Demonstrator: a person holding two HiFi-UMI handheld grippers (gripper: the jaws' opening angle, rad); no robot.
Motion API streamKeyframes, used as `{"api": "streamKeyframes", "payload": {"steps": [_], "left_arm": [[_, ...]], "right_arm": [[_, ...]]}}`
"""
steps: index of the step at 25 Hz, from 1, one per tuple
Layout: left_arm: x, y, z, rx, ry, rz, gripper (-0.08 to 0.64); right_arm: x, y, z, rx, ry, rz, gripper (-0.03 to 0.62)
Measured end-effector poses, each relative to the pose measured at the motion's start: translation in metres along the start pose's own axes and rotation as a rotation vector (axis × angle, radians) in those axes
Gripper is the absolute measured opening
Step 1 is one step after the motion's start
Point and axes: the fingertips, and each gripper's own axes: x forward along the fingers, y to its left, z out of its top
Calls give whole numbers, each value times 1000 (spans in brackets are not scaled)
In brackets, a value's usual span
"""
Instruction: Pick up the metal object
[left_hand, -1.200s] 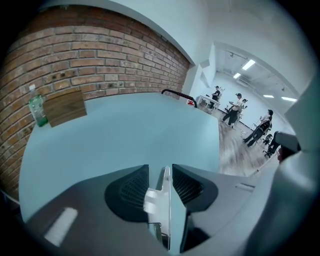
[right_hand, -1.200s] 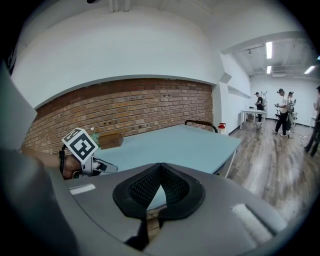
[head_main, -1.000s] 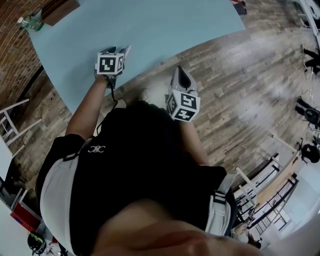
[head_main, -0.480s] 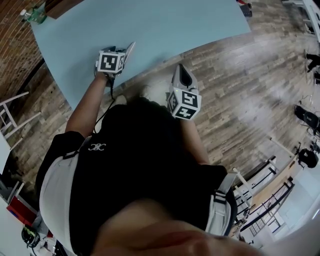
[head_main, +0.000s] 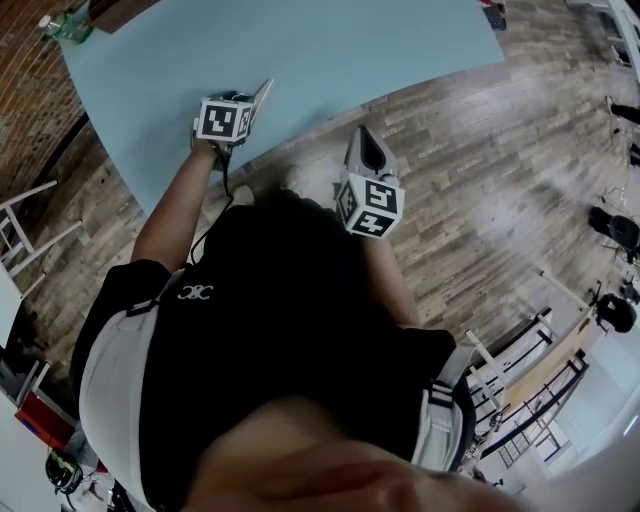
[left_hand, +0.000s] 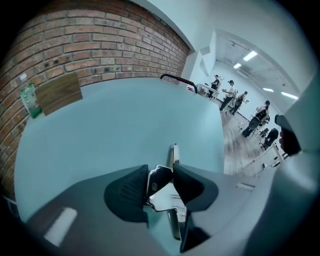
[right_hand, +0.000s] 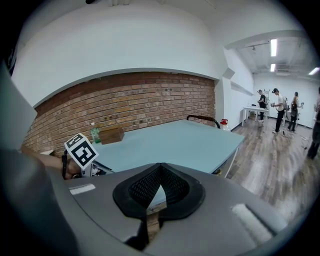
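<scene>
A shiny flat metal object (left_hand: 166, 199) lies between the jaws of my left gripper (left_hand: 161, 172), its narrow strip reaching forward over the light blue table (left_hand: 110, 120). The jaws have just been closing and both dark pads press on the metal. In the head view the left gripper (head_main: 245, 103) is over the table's near edge and the metal object (head_main: 263, 93) sticks out past its marker cube. My right gripper (head_main: 362, 142) hangs over the wooden floor beside the table. Its pads (right_hand: 172, 187) meet at the tip with nothing held.
A green bottle (left_hand: 30, 100) and a wooden box (left_hand: 59, 92) stand at the table's far side by the brick wall. A red item (right_hand: 223, 122) sits at the far corner. People (left_hand: 230, 92) stand far down the room. A white frame (head_main: 30, 215) is left of the table.
My left gripper has shifted a little, with the metal object still between its jaws. The right gripper has kept still.
</scene>
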Motion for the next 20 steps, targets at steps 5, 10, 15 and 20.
{"api": "streamKeyframes", "payload": {"steps": [5, 10, 15, 20], "left_arm": [[2, -4, -1, -47, 12, -48, 143], [2, -9, -3, -124, 18, -113, 124], [0, -10, -1, -176, 10, -146, 90], [-5, -11, -1, -139, -8, -117, 73]], "right_arm": [[-1, 1, -1, -1, -3, -1, 14], [-4, 0, -2, 6, -9, -1, 14], [-6, 2, -1, 8, -16, 4, 14], [-9, 0, -3, 15, -21, 13, 14]]}}
